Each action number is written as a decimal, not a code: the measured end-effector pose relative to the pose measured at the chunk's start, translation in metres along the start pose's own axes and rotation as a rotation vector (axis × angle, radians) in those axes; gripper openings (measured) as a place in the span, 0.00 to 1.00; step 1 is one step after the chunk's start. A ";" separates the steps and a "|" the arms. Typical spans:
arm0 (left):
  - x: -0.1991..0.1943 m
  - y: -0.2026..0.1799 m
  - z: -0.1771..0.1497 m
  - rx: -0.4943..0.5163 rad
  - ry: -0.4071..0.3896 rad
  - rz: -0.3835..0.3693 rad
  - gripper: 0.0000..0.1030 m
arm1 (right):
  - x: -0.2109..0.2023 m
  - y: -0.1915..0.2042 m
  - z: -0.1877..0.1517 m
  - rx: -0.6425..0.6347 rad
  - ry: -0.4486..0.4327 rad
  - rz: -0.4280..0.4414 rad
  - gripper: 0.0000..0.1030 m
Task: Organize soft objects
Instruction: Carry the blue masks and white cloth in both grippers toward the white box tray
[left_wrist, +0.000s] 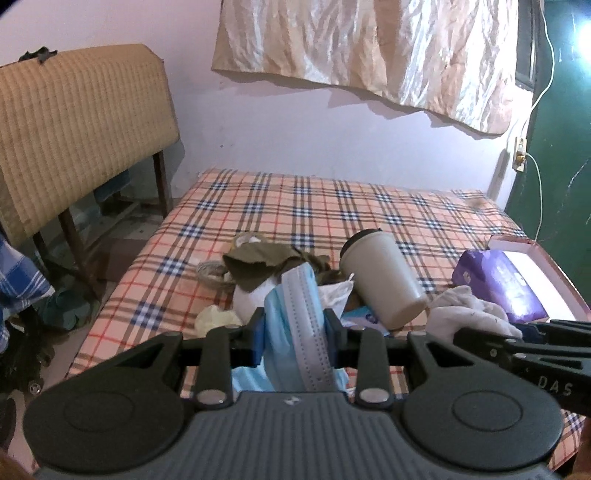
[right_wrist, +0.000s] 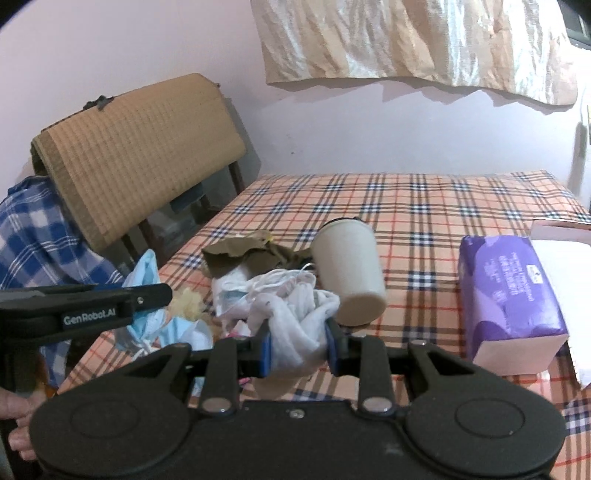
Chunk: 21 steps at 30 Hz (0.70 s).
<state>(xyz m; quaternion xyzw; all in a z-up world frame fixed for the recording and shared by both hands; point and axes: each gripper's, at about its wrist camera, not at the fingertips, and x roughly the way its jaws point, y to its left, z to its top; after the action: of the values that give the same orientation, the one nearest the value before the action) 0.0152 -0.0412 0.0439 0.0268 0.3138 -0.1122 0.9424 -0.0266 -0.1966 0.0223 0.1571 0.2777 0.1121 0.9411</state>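
Left wrist view has the left gripper (left_wrist: 295, 332) low in the centre, its blue pads clenched on a bundle of blue face masks (left_wrist: 295, 317) that rises between the fingers above the near edge of the plaid bed (left_wrist: 369, 206). Just beyond lie an olive cloth (left_wrist: 258, 262), a tilted beige cup (left_wrist: 380, 273) and a yellowish scrap (left_wrist: 218, 319) at centre left. At lower right the right gripper (left_wrist: 517, 339) reaches in, closed on a white cloth (left_wrist: 469, 310), beside a purple tissue pack (left_wrist: 498, 284) near the bed's right edge. Right wrist view shows the right gripper (right_wrist: 297, 343) grasping the white cloth (right_wrist: 299, 325) at lower centre, the cup (right_wrist: 347, 269) touching the pile behind it and the tissue pack (right_wrist: 509, 291) apart at right. The far half of the bed, up to the wall, is bare plaid; at upper left a woven headboard (right_wrist: 140, 147) stands off the bed's left edge.
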 end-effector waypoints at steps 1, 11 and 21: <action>0.001 -0.001 0.002 0.002 -0.001 -0.002 0.33 | 0.000 -0.002 0.001 0.005 0.000 -0.005 0.34; 0.007 -0.013 0.014 0.022 -0.005 -0.012 0.33 | -0.001 -0.024 0.020 0.025 0.008 -0.092 0.34; 0.020 -0.031 0.023 0.043 0.001 -0.040 0.33 | -0.006 -0.047 0.032 0.030 -0.003 -0.164 0.34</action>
<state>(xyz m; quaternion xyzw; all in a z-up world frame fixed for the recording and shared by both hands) 0.0367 -0.0778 0.0511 0.0407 0.3121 -0.1376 0.9391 -0.0076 -0.2498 0.0342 0.1482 0.2897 0.0303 0.9451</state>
